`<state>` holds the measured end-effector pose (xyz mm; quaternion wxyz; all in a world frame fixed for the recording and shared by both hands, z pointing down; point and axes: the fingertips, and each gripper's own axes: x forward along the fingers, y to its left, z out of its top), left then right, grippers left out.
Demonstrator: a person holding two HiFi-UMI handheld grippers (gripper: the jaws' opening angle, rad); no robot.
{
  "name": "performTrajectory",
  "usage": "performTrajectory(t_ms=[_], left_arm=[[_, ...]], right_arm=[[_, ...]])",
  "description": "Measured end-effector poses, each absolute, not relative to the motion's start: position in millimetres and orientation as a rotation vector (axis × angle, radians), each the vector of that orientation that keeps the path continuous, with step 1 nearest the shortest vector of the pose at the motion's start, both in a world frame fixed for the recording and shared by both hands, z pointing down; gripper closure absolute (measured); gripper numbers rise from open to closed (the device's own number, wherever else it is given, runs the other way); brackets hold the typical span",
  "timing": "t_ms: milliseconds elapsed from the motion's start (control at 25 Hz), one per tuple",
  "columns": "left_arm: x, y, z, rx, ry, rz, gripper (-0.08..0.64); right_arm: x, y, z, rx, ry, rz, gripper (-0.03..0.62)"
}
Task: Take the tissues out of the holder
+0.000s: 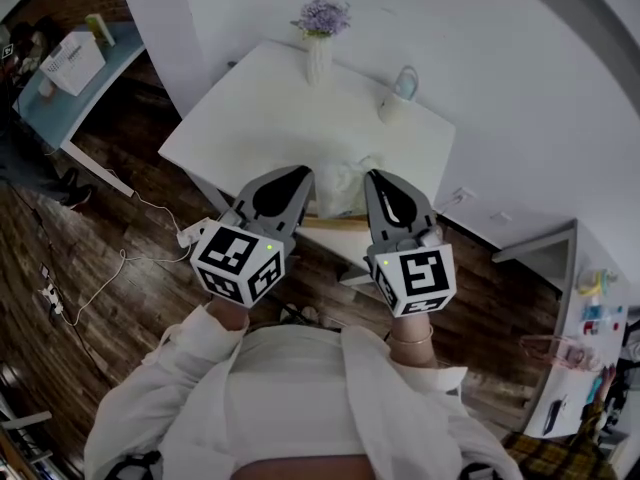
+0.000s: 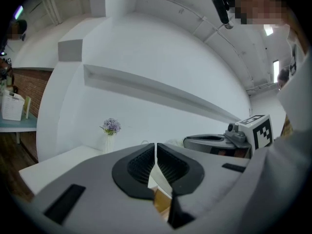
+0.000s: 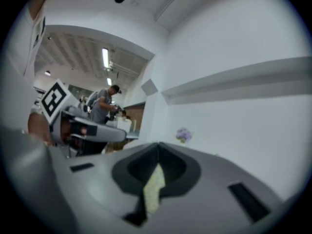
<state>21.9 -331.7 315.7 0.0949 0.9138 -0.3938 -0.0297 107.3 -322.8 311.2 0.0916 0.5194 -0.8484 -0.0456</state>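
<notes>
Head view first. Shows left gripper point(image 1: 303, 174) and right gripper point(image 1: 372, 177) side by side at frame centre, tips aimed up the frame at a white table point(image 1: 250, 118). Finds the tissues point(image 1: 340, 186) as a crumpled white tuft between the two tips, standing out of a wooden holder point(image 1: 330, 224) at the table's near edge. Places a vase point(image 1: 320, 53) of purple flowers at top centre and a white jug point(image 1: 398, 93) to its right.

Left gripper view next. Shows jaws pressed together at lower centre, gripping nothing. Catches a slip of white tissues and tan holder through the gap below the tips. Puts the right gripper at mid right and the vase at mid left.

Right gripper view last. Shows jaws fully closed as well, tips meeting at centre, with nothing seen pinched between them. Reveals a pale strip of tissues through the opening behind the tips. Puts the left gripper at the left edge, the vase small beyond the tips, and a person point(image 3: 102, 106) standing in the left background.
</notes>
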Motion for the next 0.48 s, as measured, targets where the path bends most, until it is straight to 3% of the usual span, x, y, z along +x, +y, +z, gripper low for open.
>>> performTrajectory(t_ms=[480], left_arm=[[19,-322,318,2.698,-1.184,-0.1,0.528]], right_arm=[[98,-309,314,1.519,-2.575,-0.106,0.581]])
